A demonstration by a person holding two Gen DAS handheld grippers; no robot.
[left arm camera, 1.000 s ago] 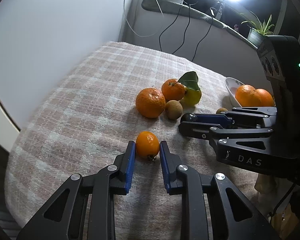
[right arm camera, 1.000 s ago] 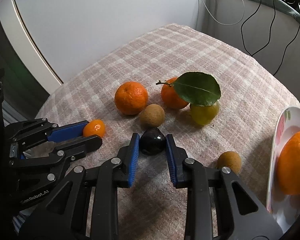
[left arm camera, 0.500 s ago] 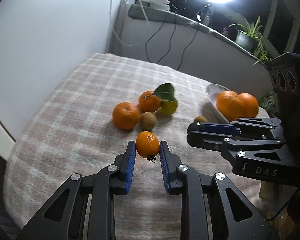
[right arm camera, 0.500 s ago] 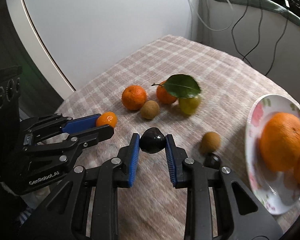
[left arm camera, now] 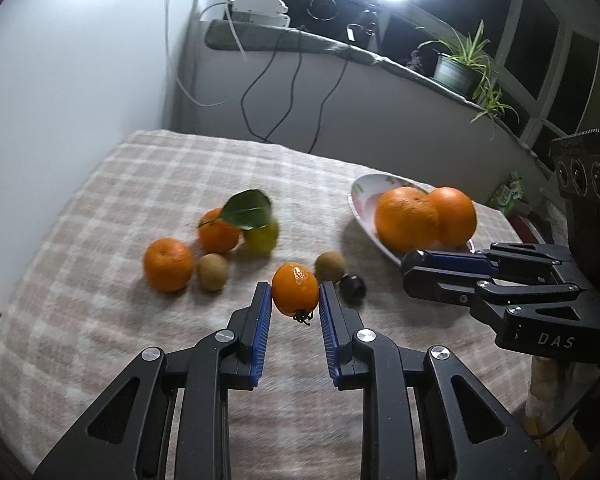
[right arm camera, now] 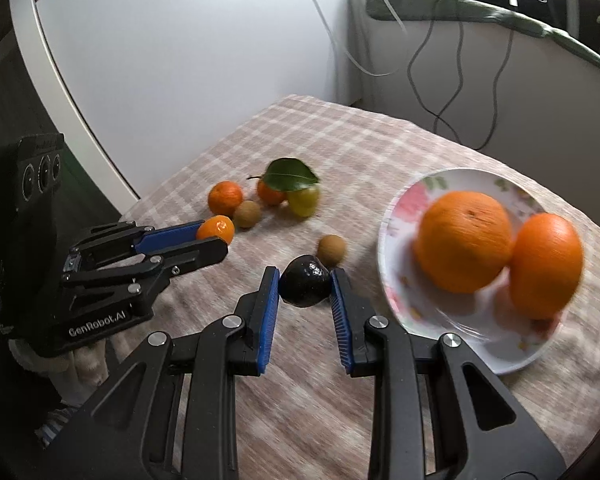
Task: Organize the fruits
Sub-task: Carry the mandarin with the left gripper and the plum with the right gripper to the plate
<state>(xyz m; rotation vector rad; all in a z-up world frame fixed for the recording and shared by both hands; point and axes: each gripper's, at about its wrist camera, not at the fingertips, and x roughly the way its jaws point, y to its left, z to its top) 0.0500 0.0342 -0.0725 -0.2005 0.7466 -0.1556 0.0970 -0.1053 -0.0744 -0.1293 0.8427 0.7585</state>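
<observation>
My left gripper [left arm camera: 294, 300] is shut on a small orange fruit [left arm camera: 295, 289] and holds it above the checked cloth. My right gripper [right arm camera: 305, 286] is shut on a dark round fruit [right arm camera: 305, 286] and holds it just left of the flowered plate [right arm camera: 396, 284], which carries two big oranges [right arm camera: 464, 242]. On the cloth lie a tangerine [left arm camera: 168, 265], a leafed tangerine [left arm camera: 219, 230], a yellow-green fruit [left arm camera: 262, 237] and two brown kiwi-like fruits [left arm camera: 212, 272]. In the left wrist view the right gripper [left arm camera: 410, 270] sits by the plate [left arm camera: 360, 204].
The round table with the checked cloth [left arm camera: 100, 320] stands in a corner by a white wall. Cables [left arm camera: 284, 80] hang behind it from a ledge with a power strip, a bright lamp and potted plants [left arm camera: 460, 68]. The table edge drops off at left.
Both grippers have lifted with their fruits and moved toward the plate. The plate with the two oranges is now much nearer the right gripper.
</observation>
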